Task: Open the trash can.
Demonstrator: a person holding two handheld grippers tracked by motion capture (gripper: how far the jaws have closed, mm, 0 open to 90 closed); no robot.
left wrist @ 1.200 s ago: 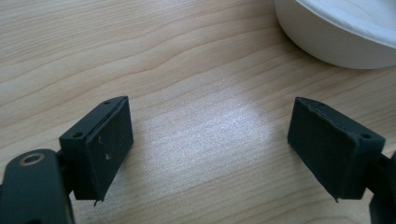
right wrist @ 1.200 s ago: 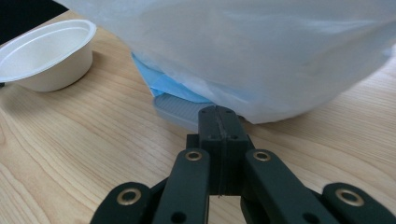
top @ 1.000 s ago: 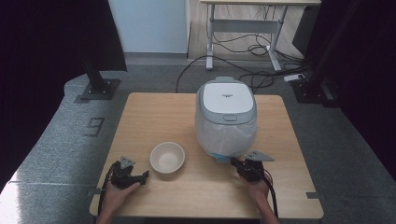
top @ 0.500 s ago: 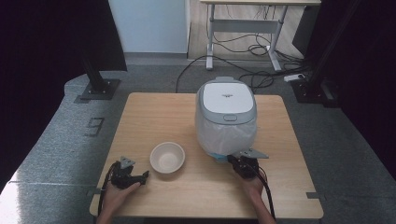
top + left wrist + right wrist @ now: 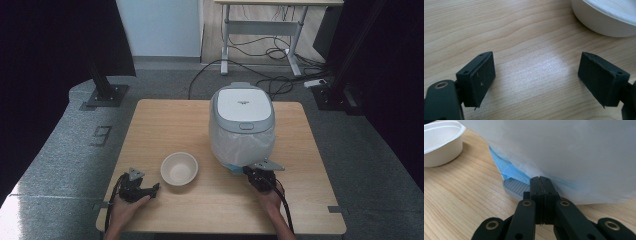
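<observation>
Rice cooker [image 5: 242, 125] is what I'm working on, wrapped in a thin whitish plastic bag [image 5: 242, 147], and from the high view it sits on the table [image 5: 165, 120] right ahead of my right hand-held gripper [image 5: 248, 171], which is nosed in at the bottom front edge of it. My left hand-held gripper [image 5: 156, 187] rests well off to the other side, with the white bowl [image 5: 179, 169] just ahead of it and slightly toward the cooker.

Left gripper view: jaws spread wide over bare wood, nothing between them, and the bowl [image 5: 606, 16] rim peeks in at the far right corner beyond the right jaw.

Right gripper view: jaws pressed tight together, tips tucked right up against the bag [image 5: 574, 152] where it bulges over the cooker's base. Can't honestly tell if there's a pinch of film caught between the tips or if they're just shut against it. Just left of the tips there's a blue sheet [image 5: 509, 168] under the plastic and a grey ribbed foot [image 5: 515, 186] sticking out.

What worries me: that film is thin, so if I pull with only a sliver pinched it'll probably slip out or tear instead of lifting. And with the left side not bracing anything, a hard tug could drag the whole cooker toward me or bump the bowl [image 5: 441, 142].
</observation>
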